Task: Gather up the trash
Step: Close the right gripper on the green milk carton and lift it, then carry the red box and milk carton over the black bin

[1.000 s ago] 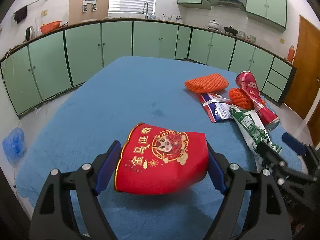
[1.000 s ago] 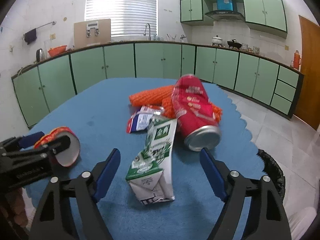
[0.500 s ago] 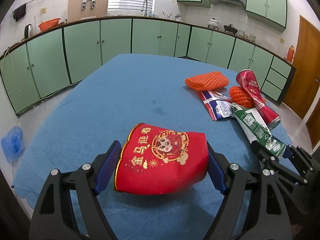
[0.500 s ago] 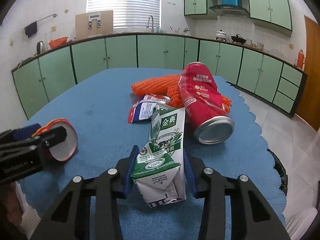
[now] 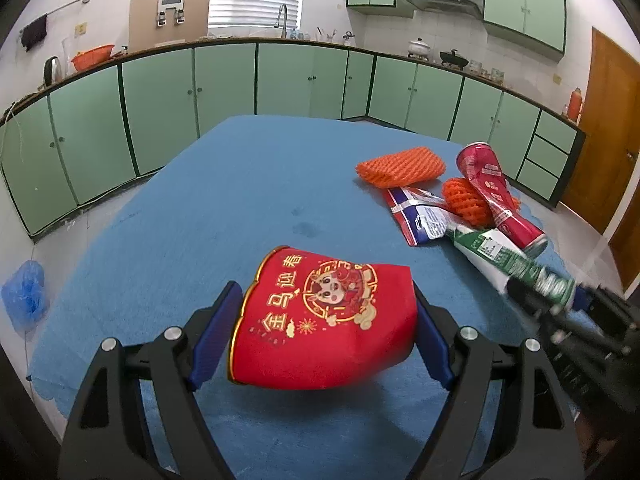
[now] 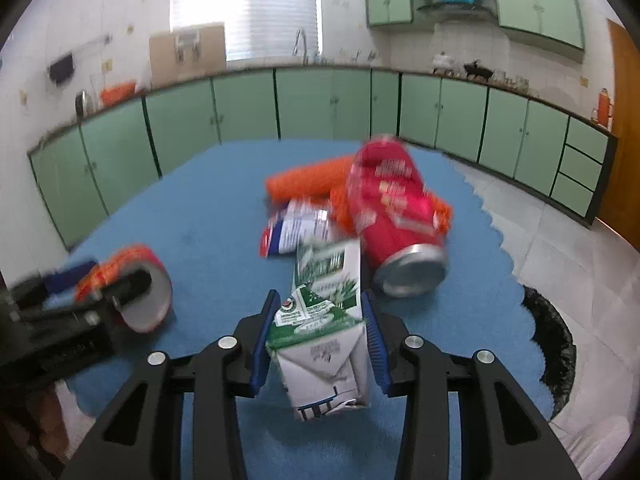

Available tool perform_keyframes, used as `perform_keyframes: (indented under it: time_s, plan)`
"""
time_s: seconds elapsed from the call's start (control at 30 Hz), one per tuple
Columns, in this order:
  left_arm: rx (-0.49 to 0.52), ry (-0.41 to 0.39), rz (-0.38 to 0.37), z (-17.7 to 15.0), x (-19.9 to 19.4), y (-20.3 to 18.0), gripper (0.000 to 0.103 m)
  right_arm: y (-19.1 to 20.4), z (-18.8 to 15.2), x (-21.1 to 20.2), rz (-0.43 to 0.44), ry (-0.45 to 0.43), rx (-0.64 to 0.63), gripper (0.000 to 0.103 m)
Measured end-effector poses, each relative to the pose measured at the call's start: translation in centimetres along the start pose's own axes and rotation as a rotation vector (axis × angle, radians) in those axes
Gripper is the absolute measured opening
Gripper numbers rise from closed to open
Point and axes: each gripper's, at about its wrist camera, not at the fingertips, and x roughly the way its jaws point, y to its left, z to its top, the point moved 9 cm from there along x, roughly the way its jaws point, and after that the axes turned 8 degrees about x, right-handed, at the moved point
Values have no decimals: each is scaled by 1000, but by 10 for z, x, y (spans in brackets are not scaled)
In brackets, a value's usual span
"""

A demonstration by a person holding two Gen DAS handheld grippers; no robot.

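**Both tongs gripping trash over the blue surface**

The left tongs (image 5: 326, 330) are standing wide, their blue pads pressing on either side of a red paper cup (image 5: 324, 316) lying sideways between them, its gold-rimmed mouth facing left; the cup is hanging just above the blue surface (image 5: 224, 208). The right tongs (image 6: 318, 330) have just been closing and are now clamping a green-and-white carton (image 6: 322, 320) between their pads, about half shut; the carton is pointing away from the camera, its far end lying near the other trash; whether it is lifted clear of the surface is hard to tell, the right view being blurred. Beyond the carton a red can (image 6: 394, 216) is lying on its side, its silver end facing the camera; beside it are sitting two pieces of orange foam net (image 5: 400, 166) and a red, white and blue wrapper (image 5: 418, 216), all bunched together toward the right edge of the surface. A black bin (image 6: 550, 344) is showing on the floor by that edge.
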Motion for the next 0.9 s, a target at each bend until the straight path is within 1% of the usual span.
perform_keyframes:
  time_s: [0.03, 0.1, 0.17, 0.27, 0.33, 0.37, 0.4, 0.43, 0.63, 0.73, 0.9]
  plan:
    - [2, 0, 1, 0, 0, 0, 78, 0, -5, 4, -10, 21, -16, 42]
    - [6, 1, 4, 0, 0, -1, 78, 1, -12, 13, -9, 67, -33, 54]
    - [4, 3, 6, 0, 1, 0, 78, 0, -13, 16, -21, 62, -29, 59]
    - [2, 8, 6, -1, 3, 2, 78, 0, -11, 21, -28, 55, -32, 62]
    - [1, 10, 5, -1, 4, 2, 78, 2, -10, 26, -33, 56, -40, 60]
    - [2, 11, 4, -1, 5, 2, 78, 2, -10, 27, -27, 57, -39, 43]
    - [2, 12, 4, -1, 5, 2, 78, 2, -10, 28, -16, 64, -34, 41]
    - [1, 12, 3, -1, 5, 2, 78, 2, -10, 28, -3, 75, -21, 41]
    - [-2, 0, -10, 5, 2, -3, 78, 0, 0, 10, 37, 47, -12, 41]
    - [4, -21, -21, 12, -5, -9, 78, -1, 14, -10, 63, 13, -9, 41]
    - [20, -61, -49, 29, -16, -25, 78, -13, 36, -37, 71, -45, 6, 41]
